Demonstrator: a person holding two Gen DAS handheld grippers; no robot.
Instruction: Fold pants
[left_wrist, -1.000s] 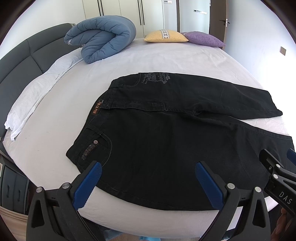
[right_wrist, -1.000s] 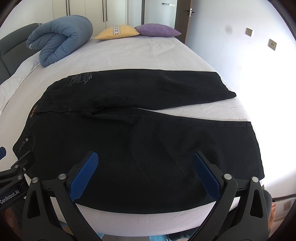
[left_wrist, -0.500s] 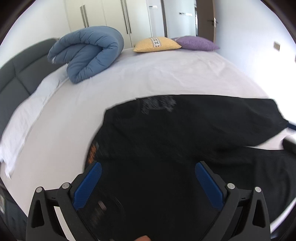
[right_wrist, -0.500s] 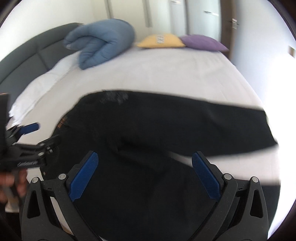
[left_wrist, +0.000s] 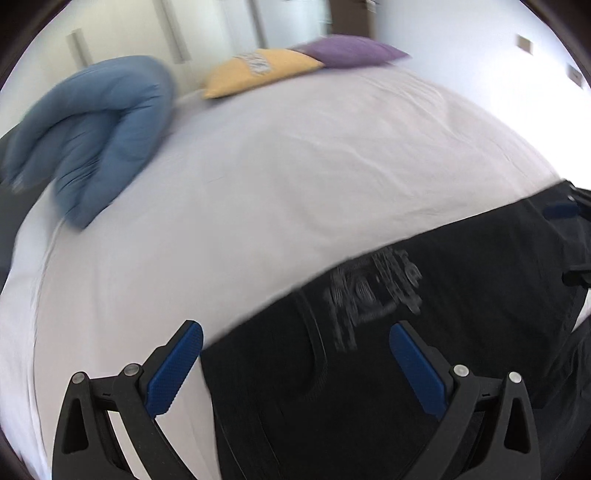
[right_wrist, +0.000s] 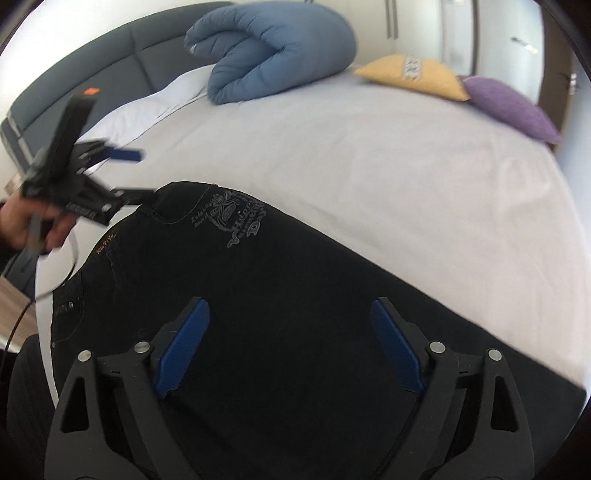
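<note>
Right wrist view: we see the black pants (right_wrist: 295, 295) flat on the bed (right_wrist: 369, 155), long axis from upper left to lower right.
Right gripper (right_wrist: 290, 343): jaws closing, nothing held.
Left gripper (right_wrist: 131, 173): wide, at the waist corner, nearer.

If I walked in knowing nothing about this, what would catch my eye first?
Probably the black pants spread flat over the near part of the white bed, with a pale printed design near the waistband. Next, the rolled blue blanket at the far end, beside a yellow pillow and a purple pillow. Two blue-padded grippers hang over the pants: the left gripper open, the right gripper closing on nothing yet.
</note>
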